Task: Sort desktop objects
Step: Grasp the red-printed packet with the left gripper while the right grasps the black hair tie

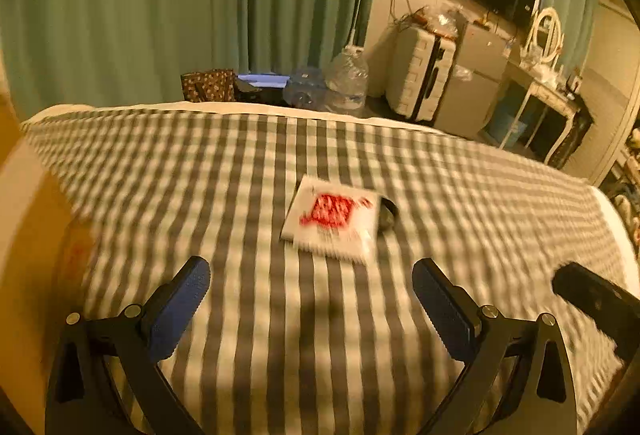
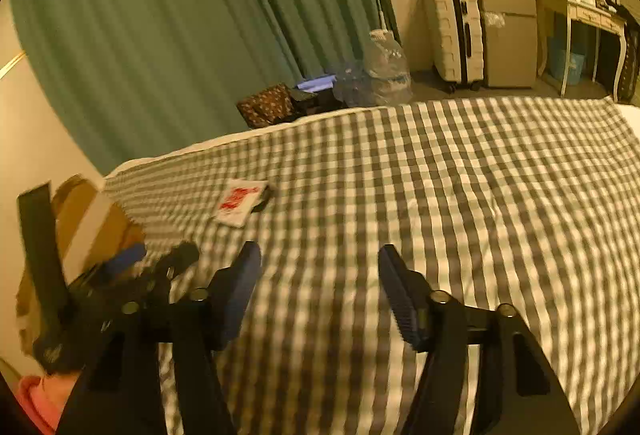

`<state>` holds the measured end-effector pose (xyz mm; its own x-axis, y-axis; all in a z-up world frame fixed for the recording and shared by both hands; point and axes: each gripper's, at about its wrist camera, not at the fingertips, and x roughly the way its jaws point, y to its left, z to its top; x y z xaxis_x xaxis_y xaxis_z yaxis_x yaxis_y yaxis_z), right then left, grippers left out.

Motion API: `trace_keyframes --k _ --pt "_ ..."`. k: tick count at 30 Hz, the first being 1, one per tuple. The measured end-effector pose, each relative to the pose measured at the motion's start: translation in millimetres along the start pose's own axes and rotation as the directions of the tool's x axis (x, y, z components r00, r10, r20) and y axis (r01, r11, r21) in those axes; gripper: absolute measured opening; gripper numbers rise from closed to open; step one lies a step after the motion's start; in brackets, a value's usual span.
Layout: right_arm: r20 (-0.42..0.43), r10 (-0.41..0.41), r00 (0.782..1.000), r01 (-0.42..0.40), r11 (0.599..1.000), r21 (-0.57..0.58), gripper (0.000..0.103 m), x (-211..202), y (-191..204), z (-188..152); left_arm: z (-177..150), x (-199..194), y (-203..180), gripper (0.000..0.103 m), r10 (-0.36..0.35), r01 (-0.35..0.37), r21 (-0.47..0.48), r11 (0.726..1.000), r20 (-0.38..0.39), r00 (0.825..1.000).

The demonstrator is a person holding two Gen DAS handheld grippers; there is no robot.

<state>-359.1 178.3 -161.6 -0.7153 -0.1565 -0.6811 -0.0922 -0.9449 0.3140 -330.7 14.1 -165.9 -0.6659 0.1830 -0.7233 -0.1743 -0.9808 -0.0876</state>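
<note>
Hovering over a grey-and-white checked cloth (image 1: 168,171) with both tools empty: left gripper (image 1: 311,301) standing with jaws spread wide, nothing between the blue pads (image 1: 180,311); right gripper (image 2: 318,289) standing with jaws apart too, only bare cloth showing in the gap. Lying flat on the cloth, toward its far edge and nearer its left side than its right, a white packet (image 1: 331,223) with red print, well apart from both tools. Peeking out from under the packet's right edge, a small dark thing (image 1: 387,217), too blurred for telling what. Sitting at the cloth's left edge, a brown cardboard box (image 2: 94,225). Showing at the lower left of the right wrist view, a pink sleeve (image 2: 38,399).
</note>
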Motion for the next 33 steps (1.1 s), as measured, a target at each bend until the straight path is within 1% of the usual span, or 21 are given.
trace_keyframes --k 1,2,4,6,9,10,12,13,14,16,17,18,19,22,24,27,28,29,30,31,33 --pt "-0.013 0.013 1.000 -0.013 1.000 0.007 0.053 9.5 -3.1 3.6 2.0 9.3 -1.2 0.103 0.001 -0.001 0.016 1.000 -0.005 1.000" --pt "-0.031 0.053 0.998 -0.052 0.998 0.032 0.053 21.9 -6.4 9.2 1.4 18.4 -1.9 0.103 -0.003 0.003 0.039 0.999 -0.002 1.000" --pt "-0.028 0.085 0.996 -0.085 0.996 0.022 0.053 33.5 -5.6 16.1 -1.6 28.6 -1.0 0.103 0.019 -0.019 0.064 0.998 -0.001 1.000" --pt "-0.023 0.077 0.997 -0.078 0.997 -0.019 0.053 51.9 2.5 25.4 -2.2 45.3 1.0 0.103 0.043 -0.039 0.071 0.997 -0.057 0.997" --pt "-0.063 0.116 0.991 -0.119 0.992 -0.031 0.048 86.7 15.8 39.5 -2.2 47.3 1.7 0.103 0.031 -0.026 0.090 0.996 -0.045 0.999" --pt "-0.077 0.123 0.989 -0.126 0.991 -0.035 0.043 92.9 20.0 40.0 -2.4 48.2 2.2 0.103 0.031 -0.027 0.100 0.995 -0.043 0.999" --pt "-0.105 0.150 0.983 -0.156 0.986 -0.053 0.041 106.2 31.6 42.5 0.5 50.6 3.6 0.103 0.044 -0.040 0.108 0.993 -0.038 0.998" --pt "-0.116 0.149 0.982 -0.158 0.985 -0.072 0.040 110.0 36.9 41.6 1.7 49.9 4.9 0.103 0.049 -0.044 0.109 0.993 -0.039 0.998" --pt "-0.133 0.125 0.983 -0.138 0.985 -0.099 0.039 114.4 42.7 39.9 1.6 49.8 7.1 0.103 0.058 -0.054 0.109 0.993 -0.037 0.998" --pt "-0.151 0.055 0.987 -0.080 0.984 -0.162 0.032 118.9 51.7 32.9 0.0 46.0 12.4 0.103 0.092 -0.088 0.112 0.990 -0.028 0.995" --pt "-0.148 0.022 0.989 -0.053 0.976 -0.209 0.030 119.3 57.9 30.0 3.0 46.6 19.9 0.103 0.093 -0.090 0.111 0.990 -0.028 0.995" --pt "-0.149 -0.003 0.989 -0.034 0.969 -0.246 0.018 118.8 63.5 28.1 3.5 46.0 25.0 0.103 0.095 -0.091 0.104 0.990 -0.029 0.995" --pt "-0.157 -0.005 0.988 -0.035 0.968 -0.249 0.000 120.3 66.1 27.0 3.7 46.4 27.4 0.103 0.092 -0.088 0.096 0.991 -0.036 0.995" --pt "-0.162 -0.006 0.987 -0.026 0.981 -0.194 0.001 114.9 57.6 24.2 1.4 44.8 40.7 0.103 0.104 -0.100 0.094 0.991 -0.032 0.994" --pt "-0.162 -0.017 0.987 -0.013 0.983 -0.185 0.000 105.7 51.2 21.6 -4.0 38.3 48.1 0.103 0.097 -0.094 0.090 0.991 -0.029 0.995" --pt "-0.131 -0.033 0.991 0.010 0.984 -0.175 0.001 84.9 40.6 18.4 -4.3 37.6 49.4 0.103 0.085 -0.082 0.100 0.992 -0.026 0.996" --pt "-0.124 -0.026 0.992 0.005 0.985 -0.171 0.003 84.7 39.8 20.3 -3.6 37.7 48.8 0.103 0.079 -0.076 0.108 0.991 -0.025 0.997" --pt "-0.118 -0.011 0.993 -0.008 0.987 -0.160 0.007 81.9 38.4 21.5 -1.0 37.9 48.4 0.103 0.076 -0.073 0.115 0.991 -0.024 0.997" --pt "-0.110 0.000 0.994 -0.016 0.989 -0.149 0.021 82.4 38.4 24.5 2.2 38.4 44.3 0.103 0.070 -0.068 0.128 0.989 -0.013 0.997" --pt "-0.099 0.014 0.995 -0.028 0.990 -0.138 0.040 82.3 38.0 26.8 4.5 38.1 40.7 0.103 0.067 -0.066 0.138 0.988 -0.002 0.998" --pt "-0.068 0.055 0.996 -0.064 0.988 -0.137 0.051 86.6 45.7 32.4 7.3 36.5 34.1 0.103 0.050 -0.052 0.161 0.986 0.016 0.999"
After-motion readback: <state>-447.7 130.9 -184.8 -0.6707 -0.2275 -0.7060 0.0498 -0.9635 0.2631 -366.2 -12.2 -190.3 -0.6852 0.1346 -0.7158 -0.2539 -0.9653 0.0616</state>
